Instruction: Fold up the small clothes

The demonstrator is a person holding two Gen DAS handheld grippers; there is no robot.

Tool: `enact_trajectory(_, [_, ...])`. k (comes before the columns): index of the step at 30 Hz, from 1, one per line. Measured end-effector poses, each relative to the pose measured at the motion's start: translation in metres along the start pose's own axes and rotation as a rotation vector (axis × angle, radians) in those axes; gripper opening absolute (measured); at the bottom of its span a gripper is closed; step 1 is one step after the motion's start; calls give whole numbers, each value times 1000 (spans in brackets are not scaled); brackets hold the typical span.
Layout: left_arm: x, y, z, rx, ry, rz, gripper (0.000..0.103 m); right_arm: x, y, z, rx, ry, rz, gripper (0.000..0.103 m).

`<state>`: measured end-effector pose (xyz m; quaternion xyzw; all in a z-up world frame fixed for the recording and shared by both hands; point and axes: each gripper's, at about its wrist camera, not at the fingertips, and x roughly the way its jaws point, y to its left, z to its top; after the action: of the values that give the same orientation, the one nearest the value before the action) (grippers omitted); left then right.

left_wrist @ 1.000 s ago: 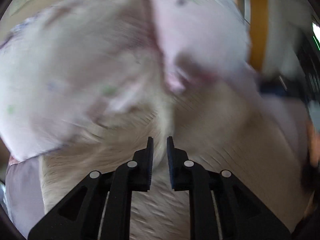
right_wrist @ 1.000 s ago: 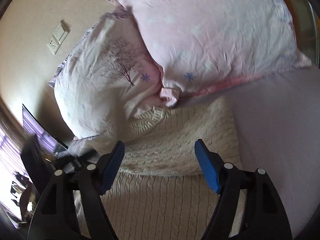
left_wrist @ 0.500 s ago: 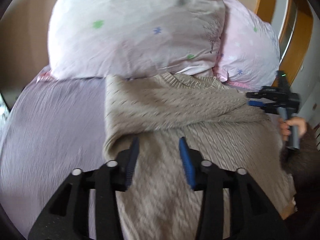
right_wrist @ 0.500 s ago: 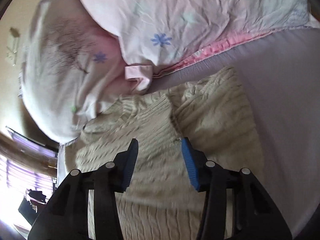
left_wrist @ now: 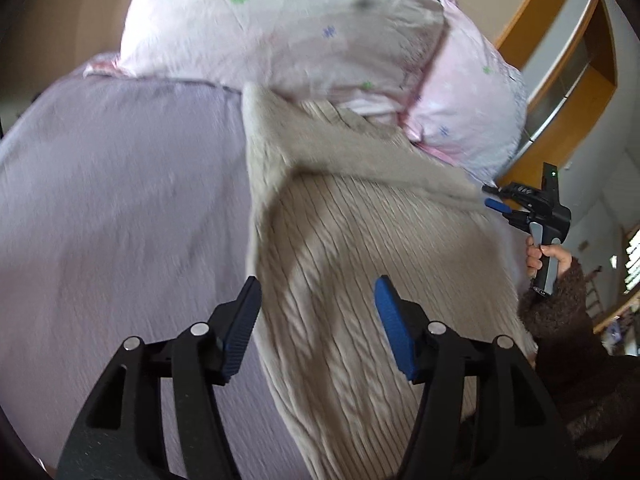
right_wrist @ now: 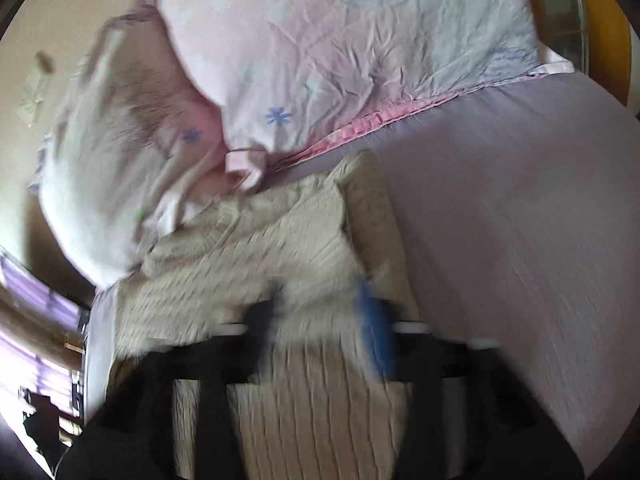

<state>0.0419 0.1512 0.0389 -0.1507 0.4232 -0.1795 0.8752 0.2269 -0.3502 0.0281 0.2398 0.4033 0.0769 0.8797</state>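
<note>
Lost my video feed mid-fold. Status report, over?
Left gripper open, empty, above the sweater. Right gripper blurred, state unclear. Sweater on bed sheet, sleeves folded in, collar against pillows. Nothing else in the way.

Your left gripper (left_wrist: 318,320) hangs with its blue-padded jaws spread wide, nothing between them. Your right gripper (right_wrist: 326,320) is motion-blurred, jaws parted; your right hand (left_wrist: 545,257) clasps its handle upright.

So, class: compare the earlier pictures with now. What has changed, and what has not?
The left gripper, nearly shut a second ago, has opened wide and holds nothing. The right gripper narrowed, then blurred in motion over the sweater, whose sleeve now lies folded across it. The pillows and sheet stayed put.
</note>
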Motion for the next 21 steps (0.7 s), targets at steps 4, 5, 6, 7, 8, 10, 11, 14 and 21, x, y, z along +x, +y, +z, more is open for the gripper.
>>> enact_trajectory(4, [-7,1,-24,-20,18,-34,61,-53,-13,-48,-53,-12,24,79])
enact_trajectory(5, [-8,2,-29,-29,23,-45,61,-56,-15,-59,-51,5,23,77])
enact_trajectory(6, [-10,3,-35,-39,30,-58,61,-61,-21,-70,-47,25,17,71])
enact_trajectory(7, [-10,2,-41,-42,37,-64,61,-65,-27,-81,-41,44,9,65])
enact_trajectory(8, [-11,2,-45,-41,42,-65,61,-70,-36,-94,-28,66,3,62])
enact_trajectory(10, [-14,-2,-55,-40,53,-63,60,-76,-52,-116,3,102,10,57])
enact_trajectory(11, [-15,-3,-58,-43,55,-62,60,-78,-57,-125,16,115,19,54])
enact_trajectory(14, [-21,-7,-71,-48,57,-68,60,-90,-66,-150,35,119,80,49])
enact_trajectory(21, [-31,-19,-93,-78,75,-75,35,-96,-51,-194,-11,246,306,33])
